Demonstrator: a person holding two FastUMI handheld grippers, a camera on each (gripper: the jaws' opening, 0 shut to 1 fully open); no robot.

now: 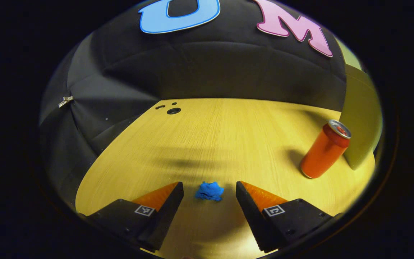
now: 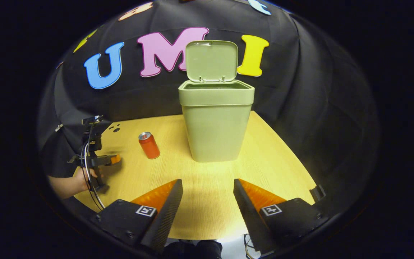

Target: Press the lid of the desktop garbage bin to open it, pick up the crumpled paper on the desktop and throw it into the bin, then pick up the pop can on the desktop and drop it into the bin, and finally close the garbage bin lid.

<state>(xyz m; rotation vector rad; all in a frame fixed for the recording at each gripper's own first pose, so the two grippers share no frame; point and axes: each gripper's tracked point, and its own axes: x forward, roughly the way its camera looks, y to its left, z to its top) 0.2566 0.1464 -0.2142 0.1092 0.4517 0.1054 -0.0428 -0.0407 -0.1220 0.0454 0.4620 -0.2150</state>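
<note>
The left gripper (image 1: 210, 189), jaws wide, is straddling the crumpled paper (image 1: 209, 191) lying straight ahead, left of the pop can (image 1: 325, 150).

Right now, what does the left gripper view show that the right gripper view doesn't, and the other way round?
Left gripper view alone: the blue crumpled paper on the table, between the open fingers of the left gripper. Right gripper view alone: the bin's raised lid and open top, the hand holding the left gripper, and the open right gripper. Both: the upright orange pop can beside the green garbage bin, on the wooden table.
</note>
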